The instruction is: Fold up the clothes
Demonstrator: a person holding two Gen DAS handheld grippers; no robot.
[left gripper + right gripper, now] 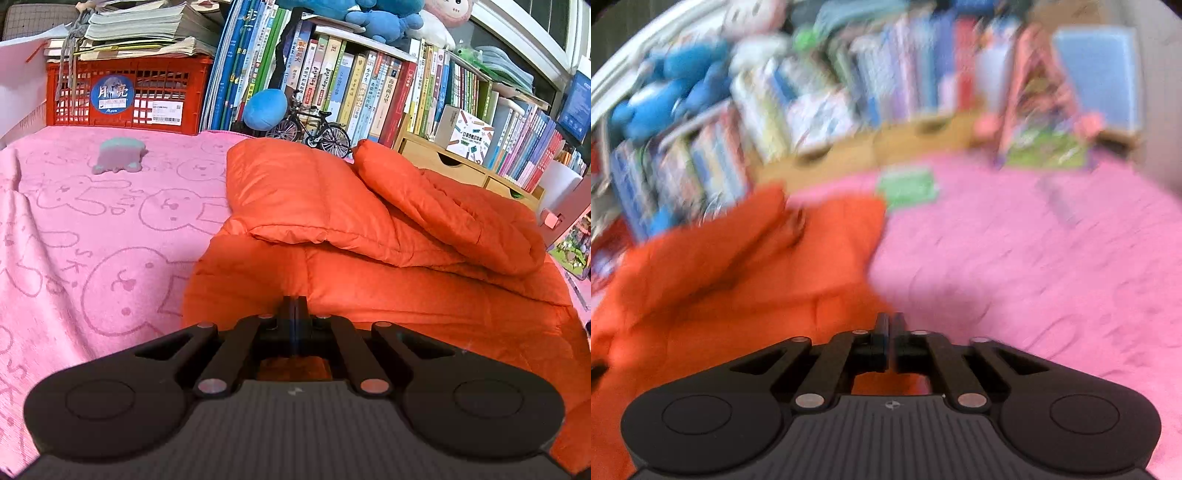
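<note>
An orange puffer jacket [369,258] lies on a pink bunny-print blanket [92,240], with its sleeves folded in over the body. My left gripper [295,301] is shut, its tips right at the jacket's near hem; I see no fabric between the fingers. The right wrist view is blurred. There the jacket [738,277] fills the left side and the blanket [1034,277] the right. My right gripper [891,317] stands over the jacket's near right edge with a narrow gap between its fingers and nothing in it.
A red crate [125,92] with stacked papers stands at the back left. Shelves of books [369,81], a model bicycle [314,129], a blue plush ball [266,109] and wooden drawers [443,158] line the back. A small grey toy [120,155] lies on the blanket, and a green card [908,188].
</note>
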